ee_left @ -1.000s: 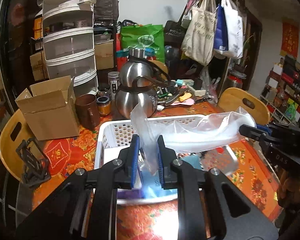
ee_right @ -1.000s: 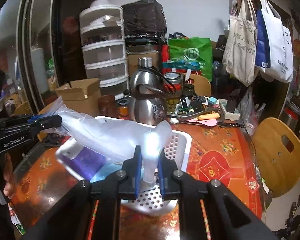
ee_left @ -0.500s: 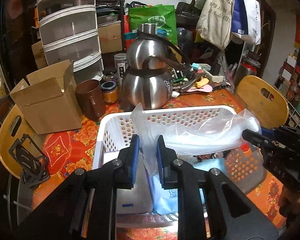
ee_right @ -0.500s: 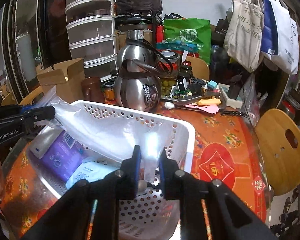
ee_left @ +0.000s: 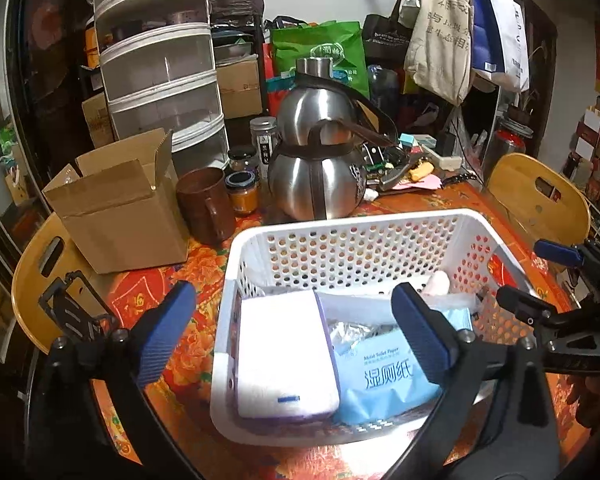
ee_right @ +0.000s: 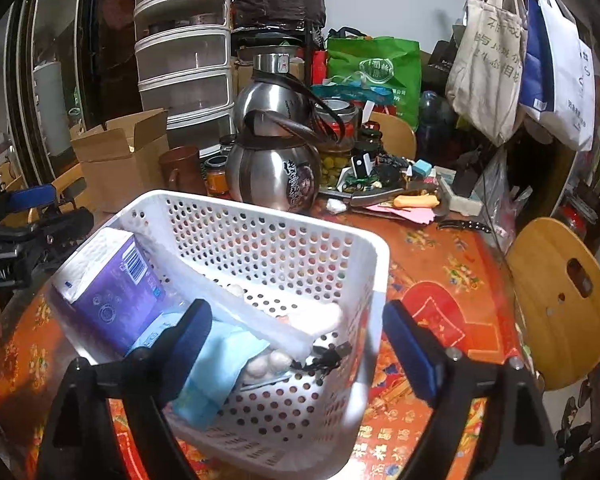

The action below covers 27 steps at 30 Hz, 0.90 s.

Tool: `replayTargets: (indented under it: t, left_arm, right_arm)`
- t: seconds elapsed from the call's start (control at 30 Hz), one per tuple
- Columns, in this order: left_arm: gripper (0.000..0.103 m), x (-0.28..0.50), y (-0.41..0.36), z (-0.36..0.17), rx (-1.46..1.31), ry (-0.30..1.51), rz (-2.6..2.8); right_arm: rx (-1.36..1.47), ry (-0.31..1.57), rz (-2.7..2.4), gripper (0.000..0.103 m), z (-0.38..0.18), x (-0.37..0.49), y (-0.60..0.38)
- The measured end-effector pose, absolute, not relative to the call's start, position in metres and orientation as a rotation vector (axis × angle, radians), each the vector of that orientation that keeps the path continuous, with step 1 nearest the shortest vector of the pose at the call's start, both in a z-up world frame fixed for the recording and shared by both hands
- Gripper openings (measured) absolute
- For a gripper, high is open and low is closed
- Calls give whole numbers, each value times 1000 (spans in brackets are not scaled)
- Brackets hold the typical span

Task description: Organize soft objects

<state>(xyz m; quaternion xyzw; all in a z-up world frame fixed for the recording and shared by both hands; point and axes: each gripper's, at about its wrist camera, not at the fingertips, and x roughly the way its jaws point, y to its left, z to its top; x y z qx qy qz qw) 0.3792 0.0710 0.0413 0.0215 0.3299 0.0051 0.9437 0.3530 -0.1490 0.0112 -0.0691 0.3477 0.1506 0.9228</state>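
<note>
The left gripper (ee_left: 292, 336) hangs over the near end of the white perforated basket (ee_left: 340, 236), and its jaws are opening, already spread wide, with nothing pressed between the blue pads (ee_left: 162, 330). The right gripper (ee_right: 296, 344) is above the other end of the same basket, its jaws are also opening wide and nothing is clamped in them. The clear plastic bag (ee_right: 236, 300) lies inside the basket, stretched across the bottom from one side to the other, and it rests partly on the other soft packs. Under and beside it there is a white and purple tissue pack (ee_left: 284, 360) that leans at the left wall, and a light blue wet wipes pack (ee_left: 384, 380) just beside it. In the right wrist view some small white round things (ee_right: 266, 362) are seen near the blue pack, but I cannot tell what they are. The basket stands on a table with an orange and red flowered cloth (ee_right: 432, 264). Behind it are two steel kettles (ee_left: 320, 176), a brown mug (ee_left: 204, 208) and an open cardboard box (ee_left: 120, 208), all apart from the basket
</note>
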Motion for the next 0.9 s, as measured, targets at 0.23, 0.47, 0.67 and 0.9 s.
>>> replayTargets:
  t: [0.23, 0.47, 0.67, 0.9]
  left_arm:
    - [99, 374, 72, 31, 22, 716, 8]
    - [103, 358, 74, 23, -11, 736, -12]
    - [103, 311, 84, 36, -54, 686, -6]
    - [103, 200, 87, 66, -58, 531, 27]
  right_arm:
    - [-111, 733, 320, 100, 9, 349, -152]
    - [-51, 753, 332, 103, 9, 333, -164]
    - [-47, 717, 324, 103, 23, 292, -173]
    - [-66, 579, 274, 103, 55, 187, -180]
